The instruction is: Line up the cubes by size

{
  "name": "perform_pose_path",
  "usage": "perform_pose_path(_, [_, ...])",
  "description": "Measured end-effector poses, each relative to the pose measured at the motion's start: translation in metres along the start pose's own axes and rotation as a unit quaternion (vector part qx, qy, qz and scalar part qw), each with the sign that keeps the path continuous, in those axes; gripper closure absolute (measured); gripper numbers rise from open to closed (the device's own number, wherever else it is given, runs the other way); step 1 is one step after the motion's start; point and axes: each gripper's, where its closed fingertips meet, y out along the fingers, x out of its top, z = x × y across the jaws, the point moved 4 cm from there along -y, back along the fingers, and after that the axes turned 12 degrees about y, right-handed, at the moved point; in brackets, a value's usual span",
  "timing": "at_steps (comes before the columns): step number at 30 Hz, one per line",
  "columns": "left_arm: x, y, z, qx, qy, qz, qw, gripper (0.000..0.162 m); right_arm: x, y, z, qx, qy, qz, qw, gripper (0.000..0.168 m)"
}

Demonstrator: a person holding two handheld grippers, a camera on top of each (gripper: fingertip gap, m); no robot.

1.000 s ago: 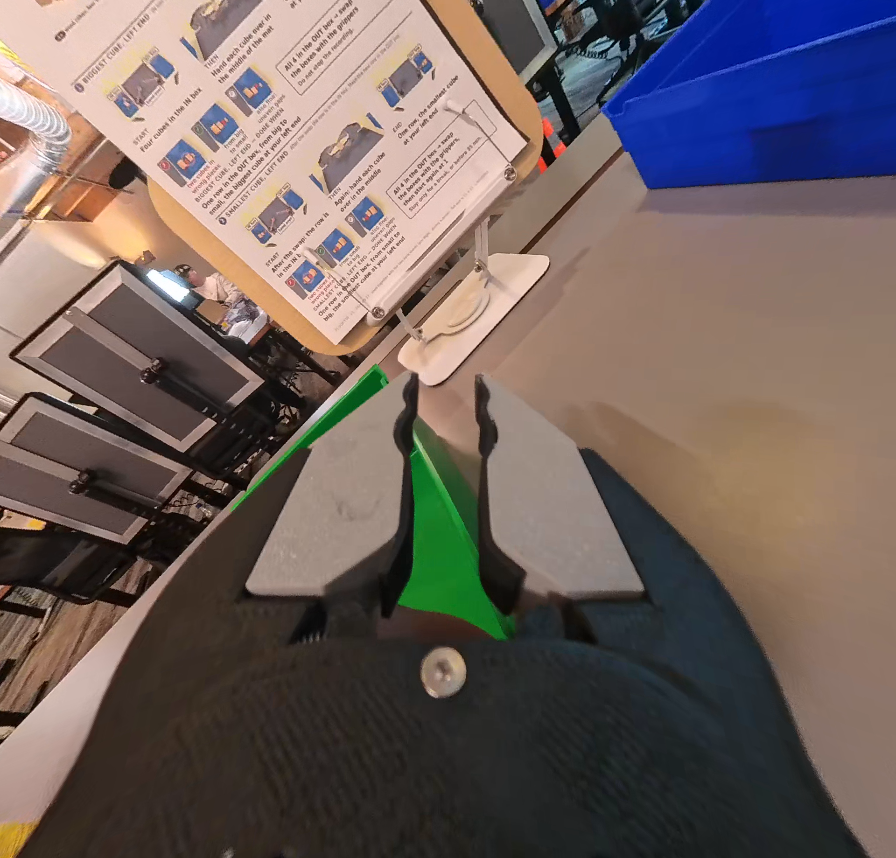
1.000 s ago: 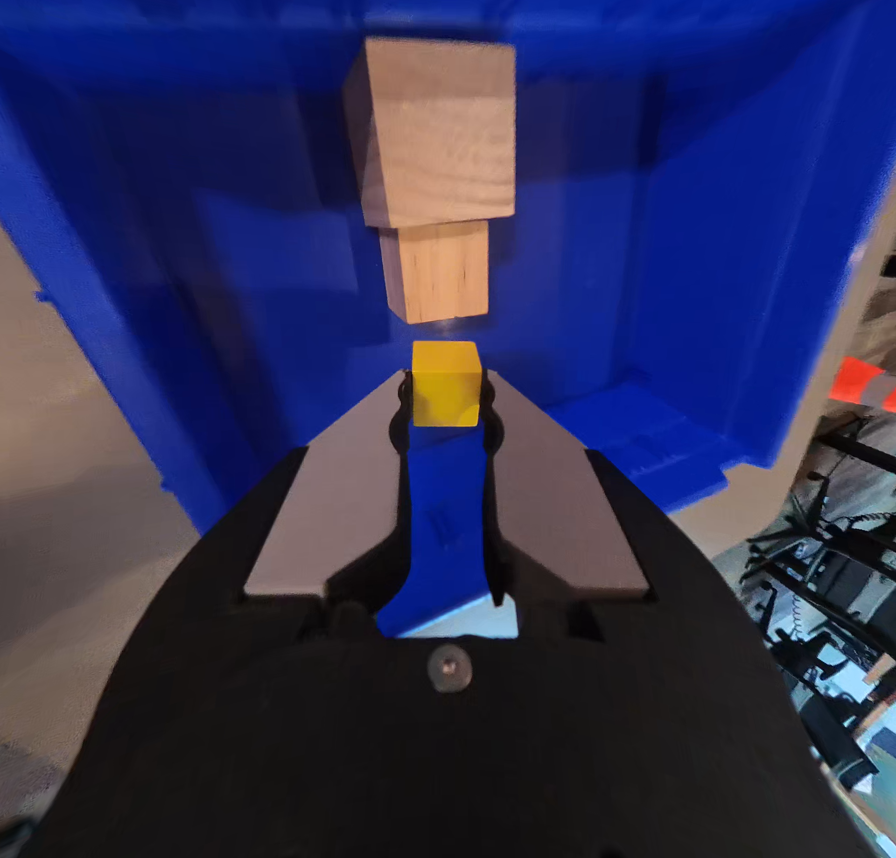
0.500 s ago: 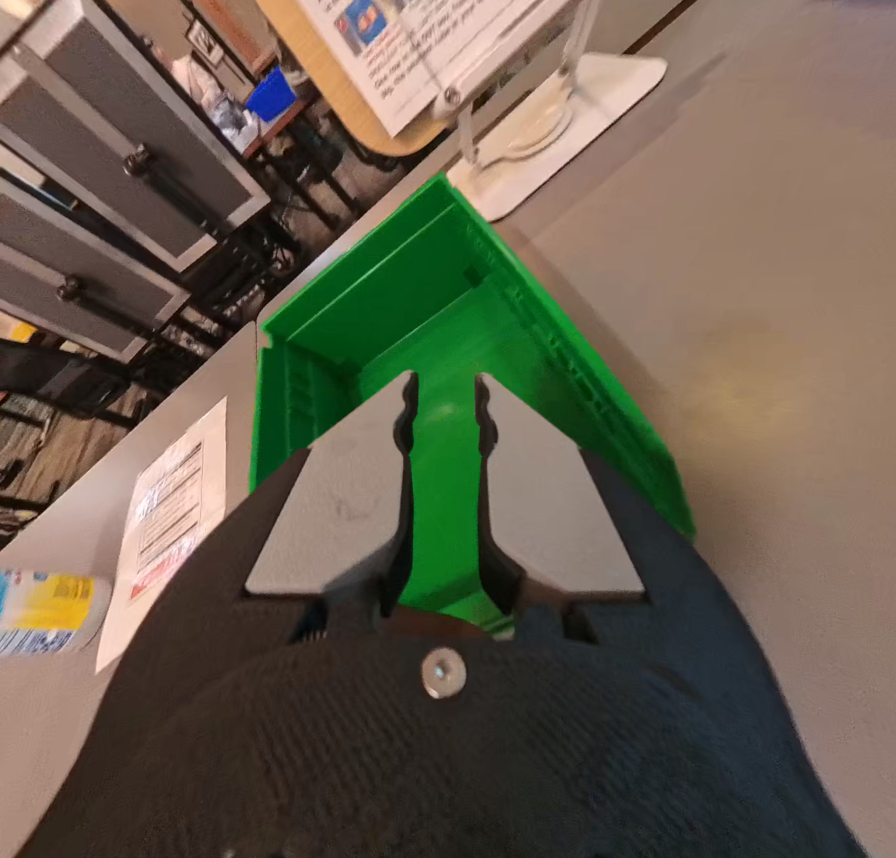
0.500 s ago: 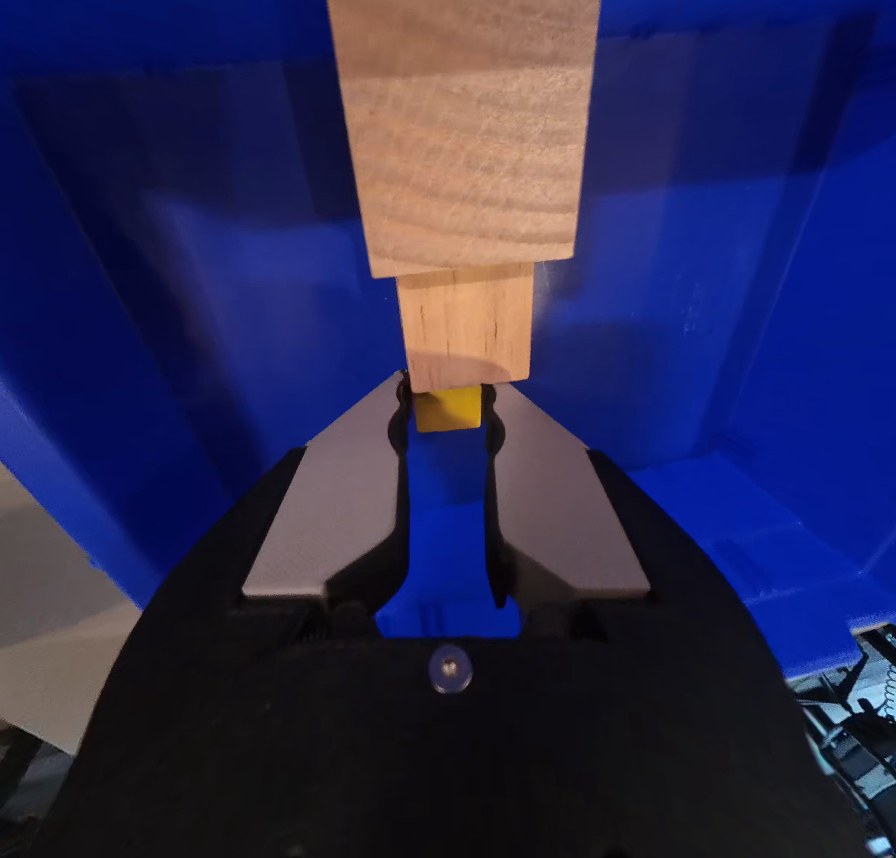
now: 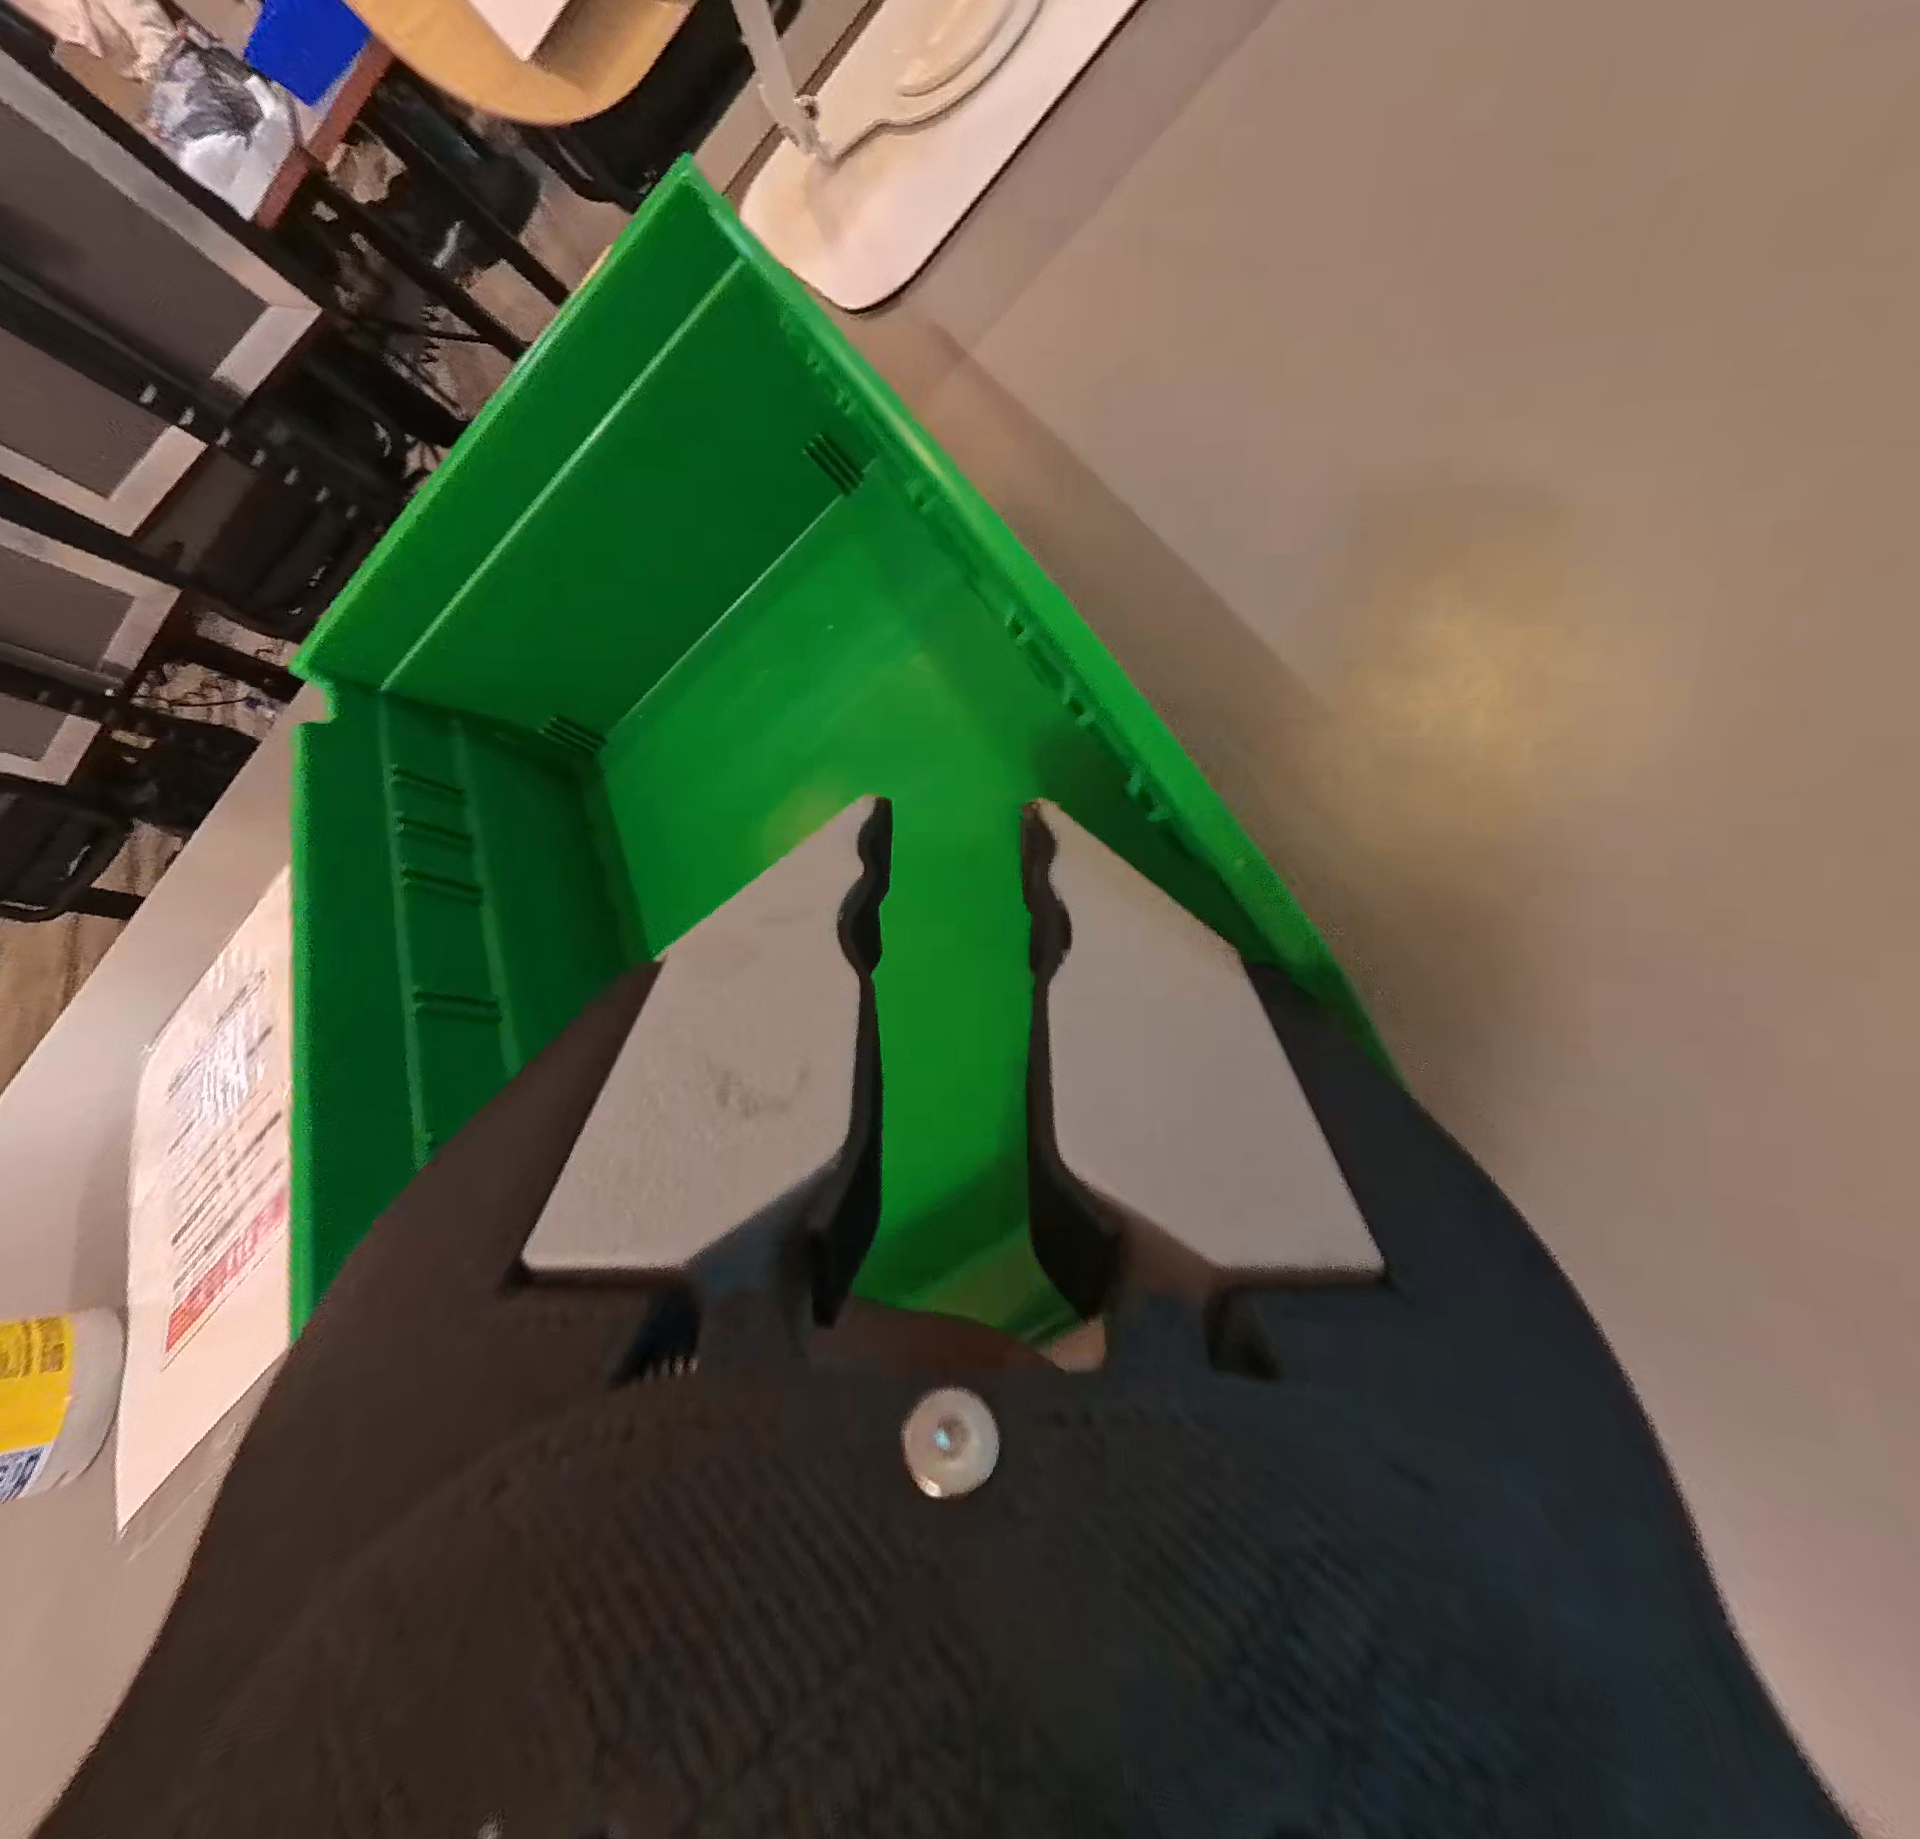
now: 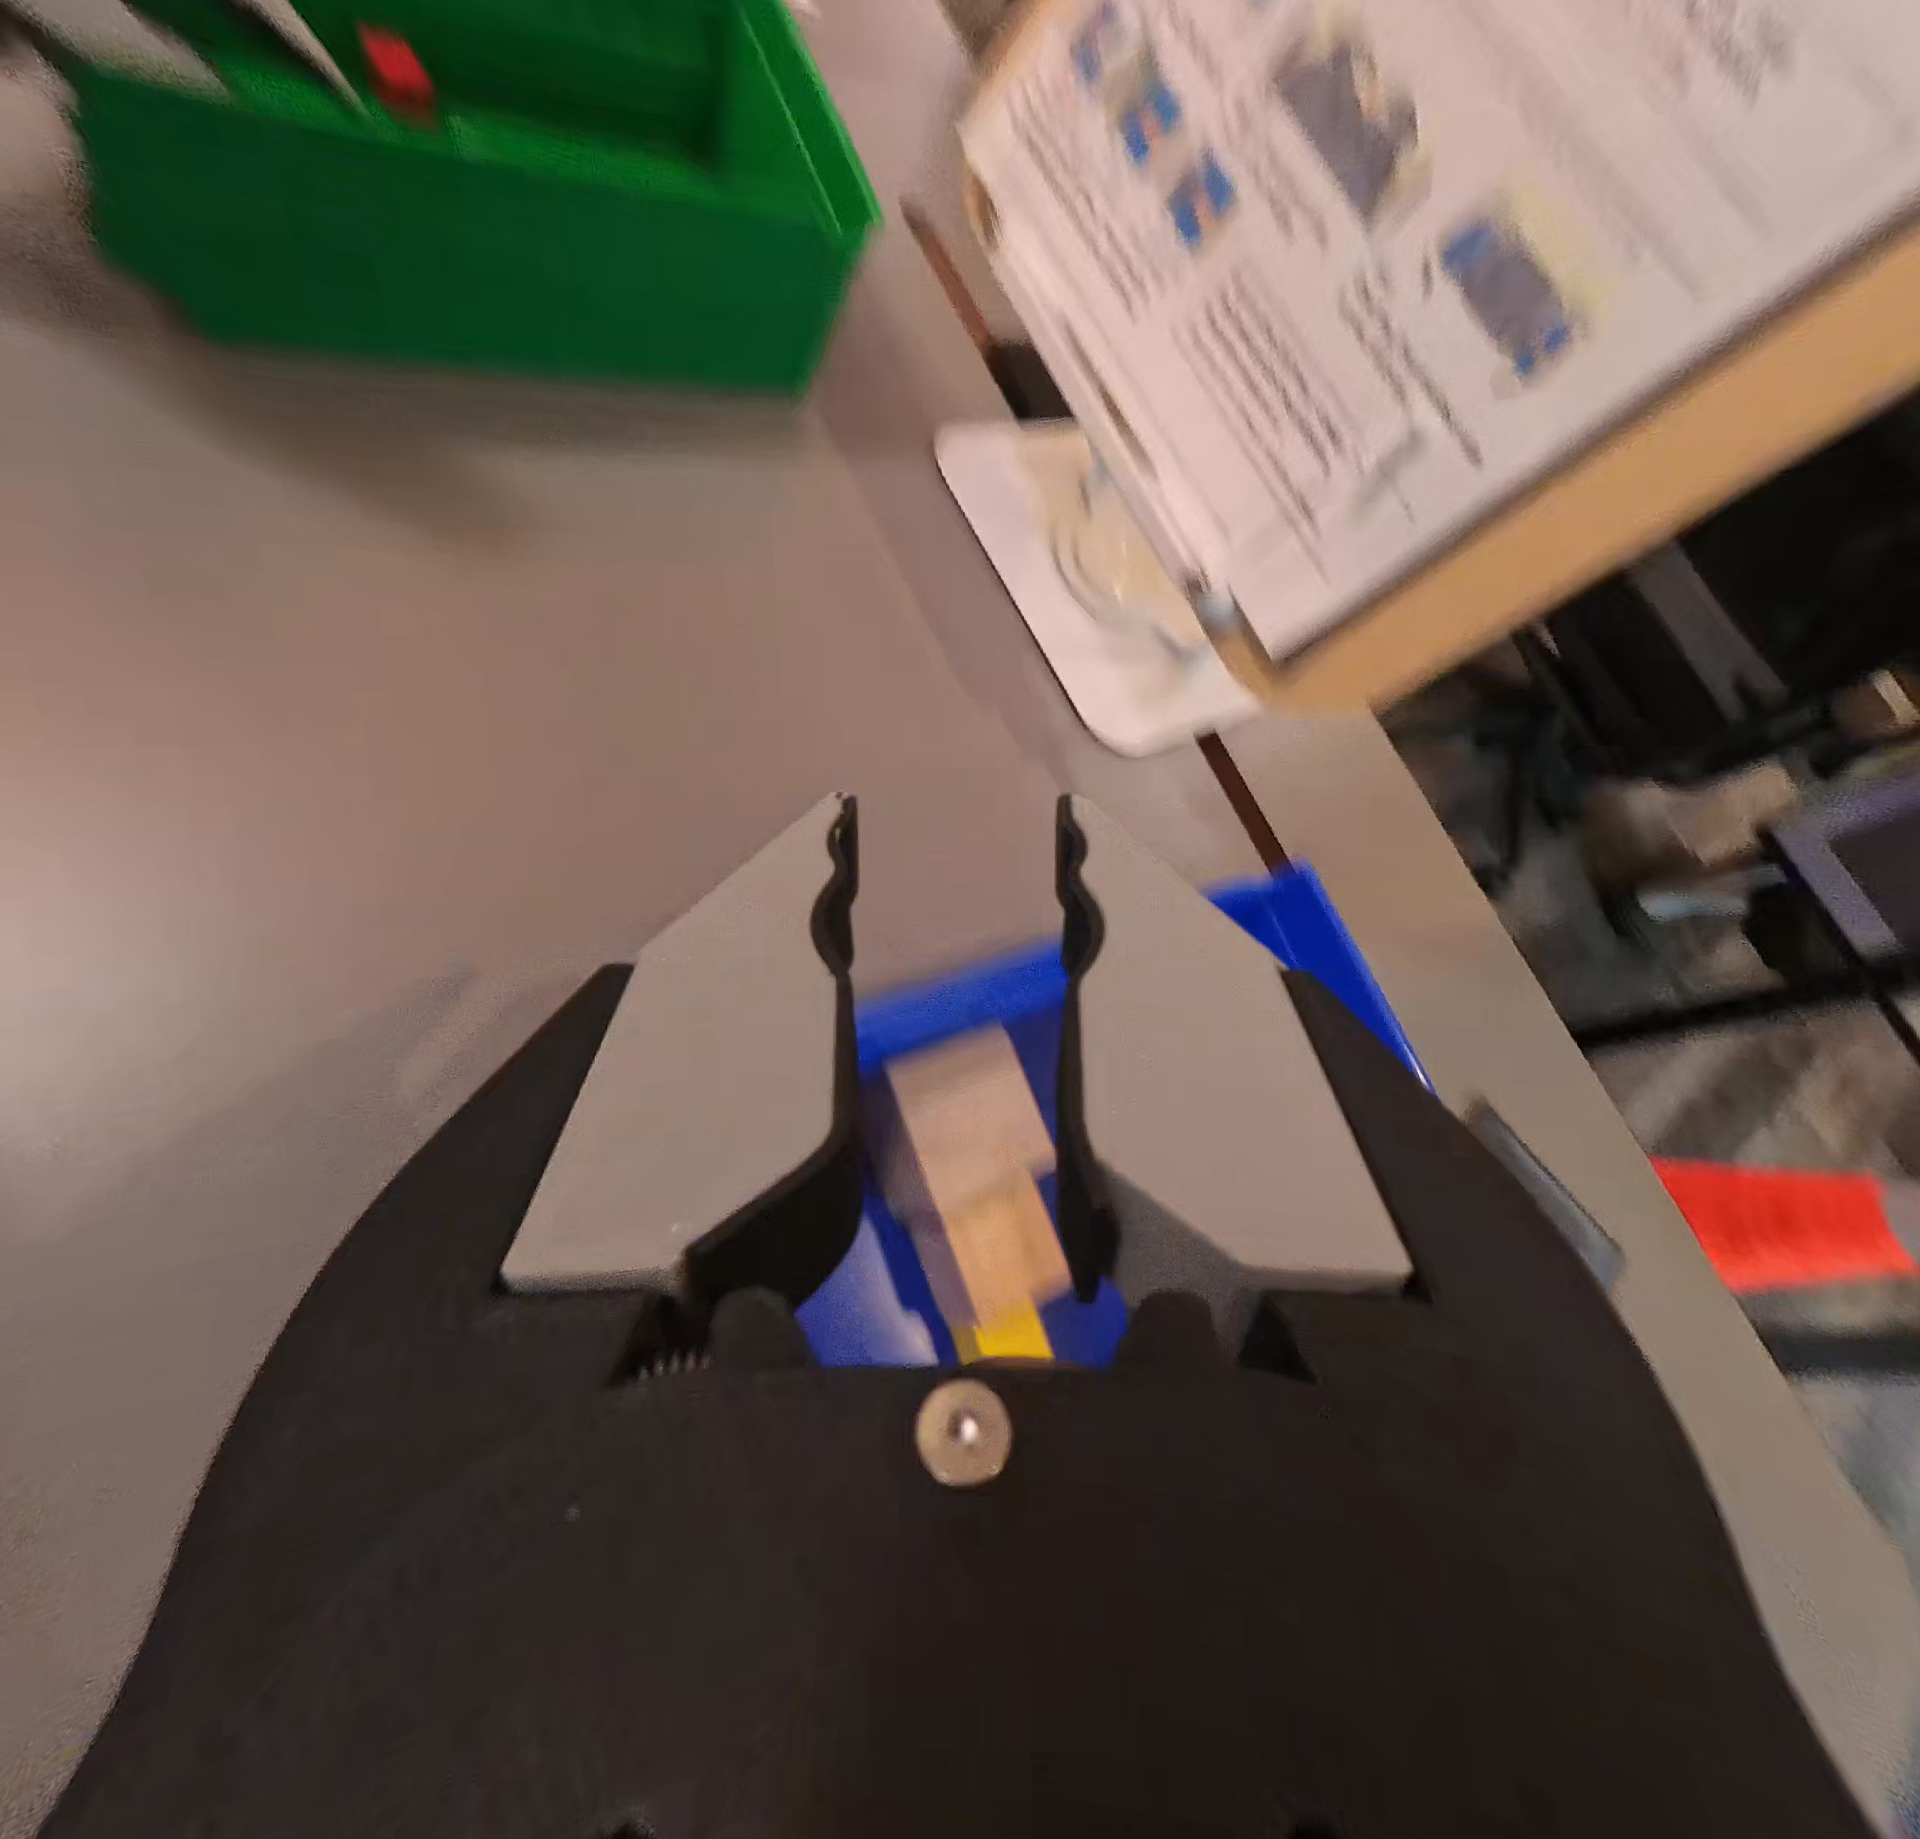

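In the right wrist view my right gripper [image 6: 956,813] is open and empty, raised above the blue bin [image 6: 1278,916]. Between its fingers I see a row in that bin: a large wooden cube [image 6: 956,1093], a smaller wooden cube [image 6: 1003,1249] and a small yellow cube [image 6: 1003,1342]. The view is blurred. A small red cube [image 6: 395,75] lies in the green bin [image 6: 468,262] at the far left. In the left wrist view my left gripper [image 5: 958,818] is open and empty above the green bin [image 5: 582,563]. The red cube does not show there.
A white instruction board on a stand [image 6: 1403,262] rises at the table's far edge, its base [image 5: 935,127] just beyond the green bin. A paper sheet [image 5: 208,1166] and a bottle [image 5: 42,1405] lie left of the green bin. The table edge [image 6: 1558,1114] runs close on the right.
My right gripper let go of the yellow cube, opened wider and pulled up out of the blue bin, swinging toward the green bin. My left gripper tilted down over the green bin.
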Motion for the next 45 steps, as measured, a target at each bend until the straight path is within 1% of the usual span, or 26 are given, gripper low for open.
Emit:
perform_pose_path(1, [0.001,0.002,-0.002,-0.001,0.003,0.001,1.0,0.142,0.015,0.005,0.018,0.015,0.004,-0.023,1.0,0.133])
perform_pose_path(2, [0.003,0.003,-0.005,-0.002,0.008,0.001,1.0,0.141,0.026,0.011,0.035,0.028,0.008,-0.036,0.999,0.132])
perform_pose_path(5, [0.011,0.007,-0.012,-0.009,0.01,-0.009,1.0,0.142,0.047,0.04,0.086,0.07,0.016,-0.051,0.996,0.132])
perform_pose_path(7, [0.015,0.01,-0.016,-0.009,0.012,-0.012,1.0,0.142,0.052,0.062,0.123,0.118,0.028,-0.055,0.991,0.132])
perform_pose_path(8, [0.017,0.011,-0.017,-0.007,0.015,-0.011,1.0,0.142,0.053,0.073,0.136,0.126,0.035,-0.055,0.99,0.132])
perform_pose_path(10, [0.017,0.012,-0.018,-0.005,0.019,-0.008,1.0,0.142,0.049,0.095,0.15,0.109,0.035,-0.047,0.992,0.132])
perform_pose_path(13, [0.013,0.01,-0.014,0.001,0.016,-0.003,1.0,0.138,0.038,0.118,0.147,0.066,0.024,-0.042,0.997,0.133])
perform_pose_path(16, [0.005,0.005,-0.005,0.012,0.006,0.004,1.0,0.135,0.027,0.128,0.142,0.088,0.071,-0.064,0.992,0.133])
perform_pose_path(18, [-0.001,0.001,0.004,0.022,-0.006,0.008,1.0,0.134,0.016,0.131,0.139,0.107,0.104,-0.054,0.987,0.13])
perform_pose_path(22, [-0.009,-0.006,0.024,0.046,-0.042,-0.003,0.998,0.133,0.004,0.133,0.124,0.077,0.103,-0.047,0.991,0.132])
perform_pose_path(25, [-0.012,-0.007,0.033,0.049,-0.076,-0.014,0.996,0.133,0.002,0.136,0.123,0.089,0.12,-0.047,0.988,0.132])
perform_pose_path(27, [-0.01,-0.009,0.034,0.025,-0.049,-0.019,0.998,0.133,0.0,0.138,0.125,0.103,0.13,-0.046,0.985,0.133])
perform_pose_path(29, [-0.004,-0.014,0.039,-0.015,0.003,-0.027,1.0,0.131,-0.002,0.139,0.127,0.121,0.14,-0.048,0.982,0.133])
perform_pose_path(30, [-0.002,-0.017,0.043,-0.044,0.025,-0.032,0.998,0.128,-0.002,0.139,0.129,0.132,0.15,-0.05,0.979,0.133])
perform_pose_path(31, [0.0,-0.02,0.048,-0.069,0.056,-0.035,0.995,0.12,-0.001,0.14,0.13,0.147,0.164,-0.051,0.974,0.133])
perform_pose_path(32, [-0.001,-0.022,0.053,-0.086,0.104,-0.035,0.99,0.11,0.0,0.139,0.133,0.165,0.18,-0.053,0.968,0.132])
perform_pose_path(33, [-0.007,-0.022,0.056,-0.103,0.158,-0.026,0.982,0.105,0.002,0.139,0.135,0.185,0.198,-0.058,0.961,0.132])
perform_pose_path(35, [-0.025,-0.017,0.062,-0.134,0.249,0.013,0.959,0.106,0.006,0.137,0.138,0.216,0.228,-0.068,0.947,0.132])
perform_pose_path(37, [-0.043,-0.009,0.07,-0.151,0.311,0.074,0.935,0.113,0.008,0.134,0.137,0.231,0.244,-0.075,0.939,0.132])
perform_pose_path(38, [-0.05,-0.004,0.074,-0.156,0.336,0.106,0.923,0.113,0.01,0.132,0.136,0.234,0.248,-0.08,0.937,0.132])
perform_pose_path(39, [-0.056,0.001,0.075,-0.164,0.354,0.133,0.911,0.113,0.011,0.13,0.135,0.235,0.251,-0.086,0.935,0.132])
perform_pose_path(42, [-0.075,0.014,0.067,-0.224,0.39,0.203,0.87,0.11,0.013,0.127,0.133,0.243,0.262,-0.096,0.929,0.132])
perform_pose_path(45, [-0.089,0.029,0.064,-0.262,0.4,0.262,0.839,0.108,0.013,0.125,0.134,0.254,0.27,-0.097,0.924,0.132])
